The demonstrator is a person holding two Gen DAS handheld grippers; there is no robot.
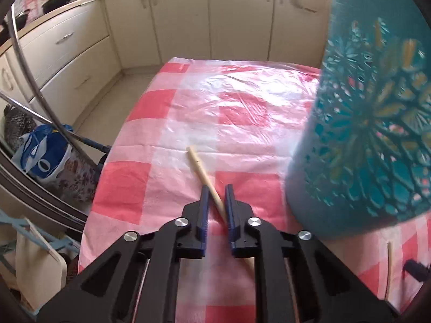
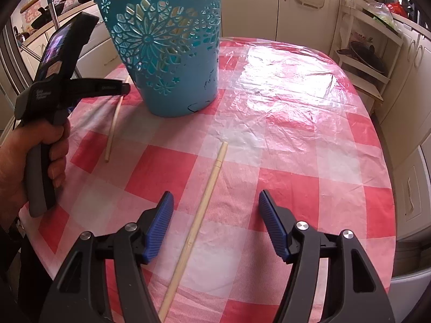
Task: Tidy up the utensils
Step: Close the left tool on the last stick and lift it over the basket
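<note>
A pale wooden chopstick [image 1: 200, 171] lies between the fingers of my left gripper [image 1: 216, 189], which is nearly shut around it at table height. The same chopstick [image 2: 114, 123] and the left gripper [image 2: 125, 87] show at the left of the right wrist view. A teal cut-out basket [image 2: 172, 53] with utensils inside stands on the checked tablecloth; it also fills the right of the left wrist view [image 1: 371, 123]. My right gripper [image 2: 215, 199] is open over a second chopstick [image 2: 207, 191] lying on the cloth.
The table [image 2: 309, 161] has a red and white checked plastic cover with a rounded right edge. Cream kitchen cabinets [image 1: 188, 16] stand behind. A chair with a blue bag [image 1: 40, 156] is left of the table. A shelf rack [image 2: 363, 53] stands at the right.
</note>
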